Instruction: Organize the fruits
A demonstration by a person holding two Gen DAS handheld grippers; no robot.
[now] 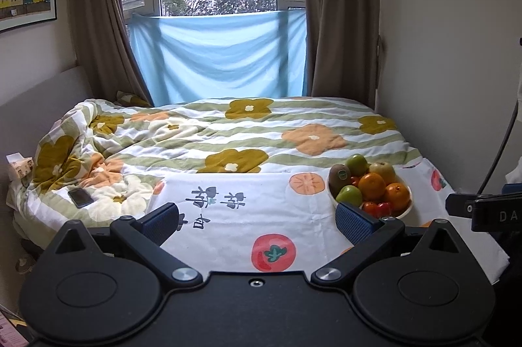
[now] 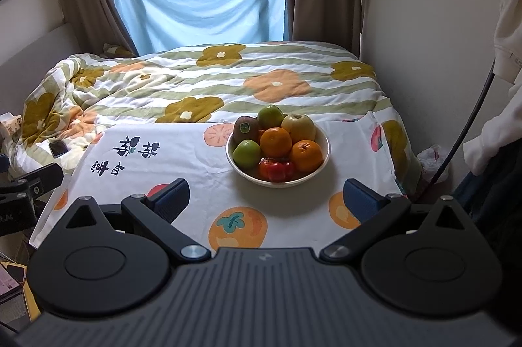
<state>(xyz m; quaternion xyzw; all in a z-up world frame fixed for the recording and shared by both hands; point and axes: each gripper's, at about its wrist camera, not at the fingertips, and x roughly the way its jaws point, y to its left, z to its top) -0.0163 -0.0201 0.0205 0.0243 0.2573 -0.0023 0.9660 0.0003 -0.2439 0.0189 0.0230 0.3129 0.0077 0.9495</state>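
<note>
Over printed cloth [image 2: 202, 184], right tool [image 2: 266, 200] wide, empty.

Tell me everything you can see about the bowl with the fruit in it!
The bowl is round, shallow and cream-white, maybe ceramic. It sits upright on the persimmon-print cloth over the bed. Piled inside are two oranges, green apples, a yellowish apple, a stickered kiwi and red fruit. Neither gripper touches it; both are open.
</note>
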